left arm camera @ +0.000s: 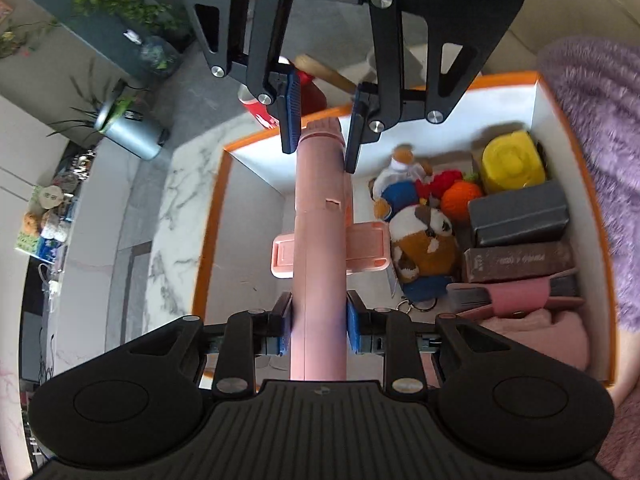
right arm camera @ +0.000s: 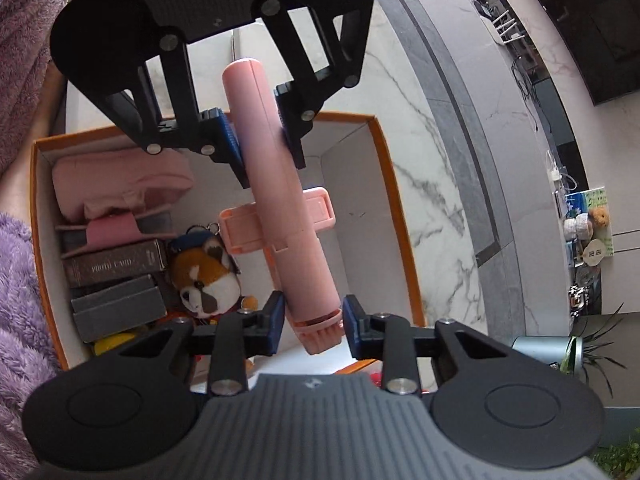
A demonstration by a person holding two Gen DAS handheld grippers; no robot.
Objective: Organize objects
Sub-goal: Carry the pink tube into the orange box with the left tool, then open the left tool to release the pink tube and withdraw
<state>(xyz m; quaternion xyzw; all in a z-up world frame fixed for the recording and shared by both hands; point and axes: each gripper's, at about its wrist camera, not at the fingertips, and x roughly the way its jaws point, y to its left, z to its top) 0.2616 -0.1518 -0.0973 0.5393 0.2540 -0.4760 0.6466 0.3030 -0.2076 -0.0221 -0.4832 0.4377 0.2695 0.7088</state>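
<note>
Pink selfie stick [left arm camera: 320,216] held lengthwise above open orange-rimmed box [left arm camera: 216,200], phone clamp midway. Left gripper [left arm camera: 319,330] fingers clamped on one end; right gripper [right arm camera: 313,326] fingers flanking ribbed end, contact unclear. Plush toys [left arm camera: 424,240], boxes packed along box side. Marble floor [left arm camera: 176,208] beneath.
</note>
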